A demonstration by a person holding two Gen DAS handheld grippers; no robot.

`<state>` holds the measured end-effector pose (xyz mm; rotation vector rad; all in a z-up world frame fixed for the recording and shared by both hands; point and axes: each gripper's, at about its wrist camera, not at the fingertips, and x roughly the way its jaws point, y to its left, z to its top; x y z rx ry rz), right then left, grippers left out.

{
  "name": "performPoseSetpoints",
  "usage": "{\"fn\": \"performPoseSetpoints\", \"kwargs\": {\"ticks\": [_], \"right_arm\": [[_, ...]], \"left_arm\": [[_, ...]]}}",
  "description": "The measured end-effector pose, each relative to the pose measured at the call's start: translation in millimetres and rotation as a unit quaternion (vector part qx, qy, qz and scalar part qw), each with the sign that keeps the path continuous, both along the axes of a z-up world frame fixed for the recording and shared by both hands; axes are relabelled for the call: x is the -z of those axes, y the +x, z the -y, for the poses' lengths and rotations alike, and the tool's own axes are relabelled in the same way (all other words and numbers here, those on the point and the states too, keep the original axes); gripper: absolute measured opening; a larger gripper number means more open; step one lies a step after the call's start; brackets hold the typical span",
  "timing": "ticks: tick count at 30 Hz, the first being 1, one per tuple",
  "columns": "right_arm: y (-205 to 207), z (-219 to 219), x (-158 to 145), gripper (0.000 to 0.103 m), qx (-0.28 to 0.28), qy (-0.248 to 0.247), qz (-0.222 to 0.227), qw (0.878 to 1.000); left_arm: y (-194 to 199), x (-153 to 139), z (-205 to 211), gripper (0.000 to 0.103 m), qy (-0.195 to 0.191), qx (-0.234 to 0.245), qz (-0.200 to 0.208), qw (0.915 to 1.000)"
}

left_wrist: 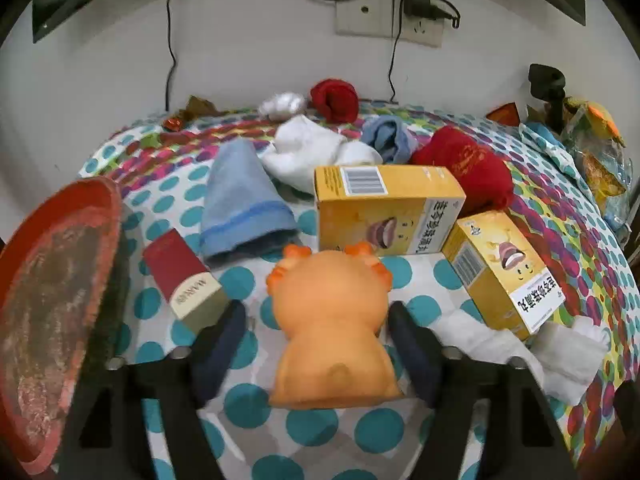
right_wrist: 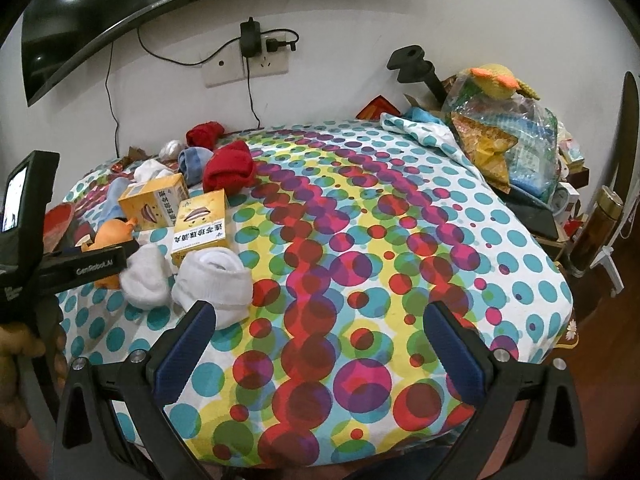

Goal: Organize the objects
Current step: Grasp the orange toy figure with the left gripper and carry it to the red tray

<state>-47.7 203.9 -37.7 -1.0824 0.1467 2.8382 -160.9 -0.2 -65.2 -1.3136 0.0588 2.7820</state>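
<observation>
An orange rubber toy [left_wrist: 332, 320] stands on the dotted tablecloth [left_wrist: 256, 400], its back to the left wrist camera. My left gripper [left_wrist: 316, 312] is open around it: the right finger is at the toy's side, and the left finger stands a little off it. Behind the toy lie two yellow boxes [left_wrist: 380, 208] [left_wrist: 504, 272], a small red-and-cream box [left_wrist: 180, 276], and blue [left_wrist: 244, 208], white [left_wrist: 308, 152] and red socks [left_wrist: 468, 168]. My right gripper [right_wrist: 320, 308] hangs wide open over bare cloth with nothing between its fingers. A pair of white socks [right_wrist: 216, 284] lies just left of it.
A worn red round tray [left_wrist: 52, 300] leans at the left edge. Bags and clutter [right_wrist: 500, 140] pile up at the table's far right, with a bottle [right_wrist: 600, 232] beyond the edge. Cables hang from a wall socket [left_wrist: 388, 12]. A hand [right_wrist: 24, 360] holds the left gripper's handle.
</observation>
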Motion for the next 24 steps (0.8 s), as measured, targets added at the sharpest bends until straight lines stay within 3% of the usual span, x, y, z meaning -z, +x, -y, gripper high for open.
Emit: {"fn": "performPoseSetpoints", "kwargs": {"ticks": [3, 5, 13, 24], "right_arm": [[-0.3, 1.3, 3.2, 0.103, -0.002, 0.003, 0.003, 1.000], [-0.9, 1.6, 4.8, 0.103, -0.002, 0.004, 0.007, 1.000], [2.1, 5.7, 2.7, 0.103, -0.007, 0.008, 0.004, 1.000], [7.5, 10.9, -1.3, 0.103, -0.012, 0.013, -0.004, 1.000]], "left_arm": [[-1.6, 2.4, -2.1, 0.070, 0.003, 0.002, 0.002, 1.0000], [-1.9, 2.7, -4.4, 0.050, 0.006, 0.008, 0.002, 0.9999], [14.2, -4.8, -10.4, 0.046, -0.012, 0.012, -0.017, 0.9997], [31.5, -44.9, 3.1, 0.046, -0.027, 0.008, -0.068, 0.9973]]}}
